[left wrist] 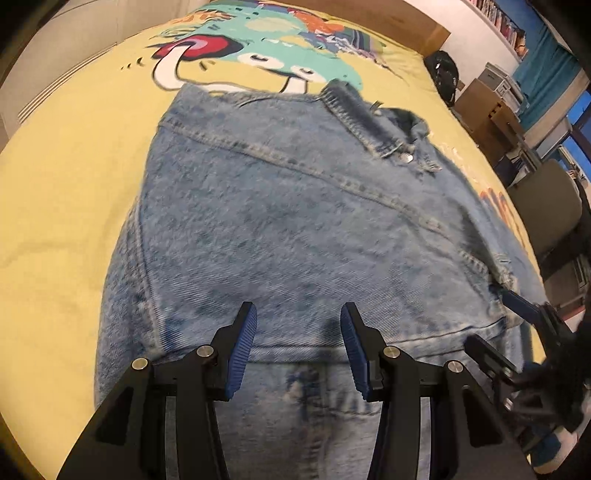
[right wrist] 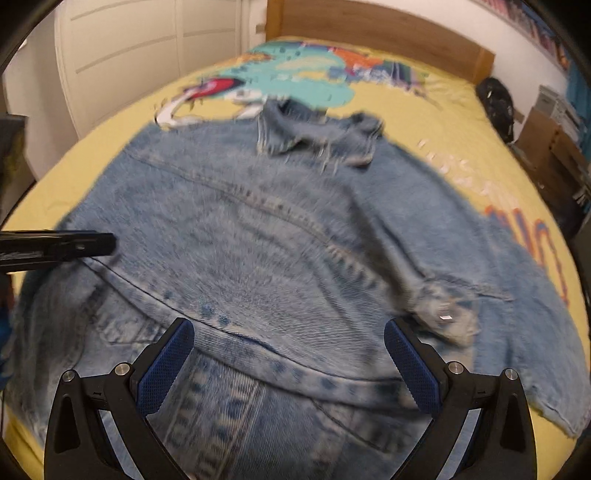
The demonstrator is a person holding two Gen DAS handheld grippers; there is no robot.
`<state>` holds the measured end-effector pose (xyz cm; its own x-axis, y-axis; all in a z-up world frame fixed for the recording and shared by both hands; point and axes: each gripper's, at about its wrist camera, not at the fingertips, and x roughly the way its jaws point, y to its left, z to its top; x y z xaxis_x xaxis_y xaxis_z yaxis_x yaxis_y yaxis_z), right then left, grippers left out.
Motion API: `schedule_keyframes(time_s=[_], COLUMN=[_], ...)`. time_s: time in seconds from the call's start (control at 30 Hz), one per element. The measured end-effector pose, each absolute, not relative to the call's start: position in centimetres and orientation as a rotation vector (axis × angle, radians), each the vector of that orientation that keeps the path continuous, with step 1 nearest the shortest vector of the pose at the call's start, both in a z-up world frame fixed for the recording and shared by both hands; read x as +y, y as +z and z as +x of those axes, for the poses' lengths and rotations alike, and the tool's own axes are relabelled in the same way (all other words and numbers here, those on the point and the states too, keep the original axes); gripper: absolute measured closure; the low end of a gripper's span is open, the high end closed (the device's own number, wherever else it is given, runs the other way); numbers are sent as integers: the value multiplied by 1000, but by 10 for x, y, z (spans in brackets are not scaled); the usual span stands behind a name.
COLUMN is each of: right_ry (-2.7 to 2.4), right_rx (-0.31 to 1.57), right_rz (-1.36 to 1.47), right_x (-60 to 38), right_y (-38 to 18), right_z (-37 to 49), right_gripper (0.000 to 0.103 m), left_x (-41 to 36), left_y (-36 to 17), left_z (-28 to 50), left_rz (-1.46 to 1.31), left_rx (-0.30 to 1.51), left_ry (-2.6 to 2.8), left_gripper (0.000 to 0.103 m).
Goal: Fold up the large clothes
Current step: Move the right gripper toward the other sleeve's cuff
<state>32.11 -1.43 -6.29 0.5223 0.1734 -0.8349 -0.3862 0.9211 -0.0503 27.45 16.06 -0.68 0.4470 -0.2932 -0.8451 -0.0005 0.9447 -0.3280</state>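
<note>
Left wrist view: denim jacket [left wrist: 288, 206] spread flat, back side up, on yellow printed bedspread [left wrist: 62, 206]. Collar [left wrist: 373, 122] at far end of jacket, turned over, one metal button [left wrist: 408, 158] visible beside it. Waistband of jacket at near end, directly below left gripper [left wrist: 299, 347]. Fingers of left gripper apart, blue ribbed pads [left wrist: 242, 350] facing each other, nothing between them; denim visible through the gap, pads not pressing on cloth. Right gripper [left wrist: 517, 332] seen at right near corner of jacket, dark and partly blurred; contact with the cloth cannot be told from this view.

Right wrist view: same jacket [right wrist: 280, 240] across bedspread [right wrist: 454, 122], picture blurred. Collar [right wrist: 317, 133] at far end of jacket, crumpled. Cuff with metal snap [right wrist: 445, 316] lying on jacket body, right of centre, just beyond right-hand pad. Right gripper [right wrist: 288, 365] above near hem of jacket, fingers wide apart, blue pads [right wrist: 166, 365] clear of cloth, nothing clamped. One black finger of left gripper [right wrist: 59, 245] entering from left edge, over left shoulder area of jacket.

Wooden headboard [right wrist: 384, 29] beyond collar end of jacket. White wardrobe doors [right wrist: 140, 48] beyond left side of jacket. Black bag [right wrist: 496, 99] and cardboard boxes [left wrist: 484, 107] off right side of jacket, past edge of bedspread.
</note>
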Motion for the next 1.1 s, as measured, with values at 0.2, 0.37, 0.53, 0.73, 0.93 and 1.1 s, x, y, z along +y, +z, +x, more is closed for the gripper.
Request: schedule_keyframes(time_s=[0.2,0.37,0.53,0.73,0.93,1.1], right_ry=[338,369,373,370,387,352], right_rx=[1004,942,882,865,904,956], right_rz=[-237,-254,-291,-301,-311,-295], right_x=[-33,-25,-7,12,21,7], right_y=[-73,-50,-33,-35,-55,-66], right_z=[323,323,346,375,384,389], right_gripper=[1,1,1,1,1,1], left_x=[173,167,162,166,170,171], left_y=[-5,10,20,9,-6,-6], left_z=[267,277,305,330,326,320], left_rz=[-287,-264,-254,-269,-248,-222], left_rx=[1108,1060,1009,999,1014,1025], left_ry=[-193,-198,-154,-117,-112,-115], left_gripper=[62,61,61,61,61,61])
